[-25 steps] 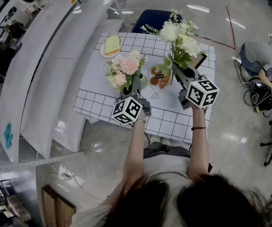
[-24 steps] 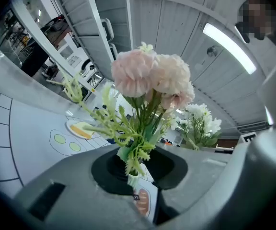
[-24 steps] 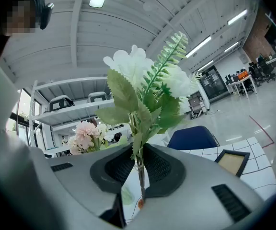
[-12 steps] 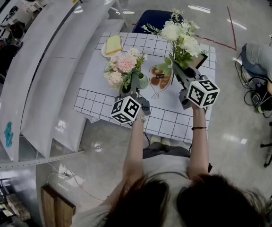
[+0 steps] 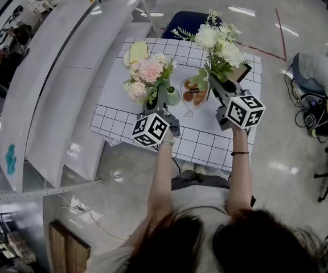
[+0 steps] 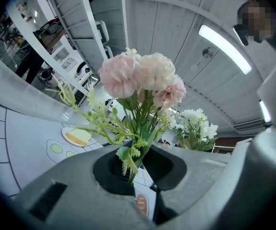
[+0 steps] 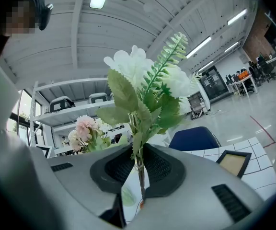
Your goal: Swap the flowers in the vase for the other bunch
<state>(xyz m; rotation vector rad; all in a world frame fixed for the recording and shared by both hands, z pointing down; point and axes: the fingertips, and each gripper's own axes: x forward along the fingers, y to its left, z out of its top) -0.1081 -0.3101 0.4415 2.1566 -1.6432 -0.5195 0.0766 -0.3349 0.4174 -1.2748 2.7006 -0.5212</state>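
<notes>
Jaws of the left gripper (image 6: 139, 170) have just been closing and are clamped narrowly on the stems of the pink bunch (image 6: 140, 78); those of the right gripper (image 7: 139, 169) are pressed on the white bunch (image 7: 145, 80). Both bunches are held upright above the counter (image 5: 209, 144), pink over its left half, white over its right; no vase is clearly made out. Stems could be let slip if either grip is eased, and blooms tangled if the bunches are crossed closely. Open room is left over the counter's middle.
</notes>
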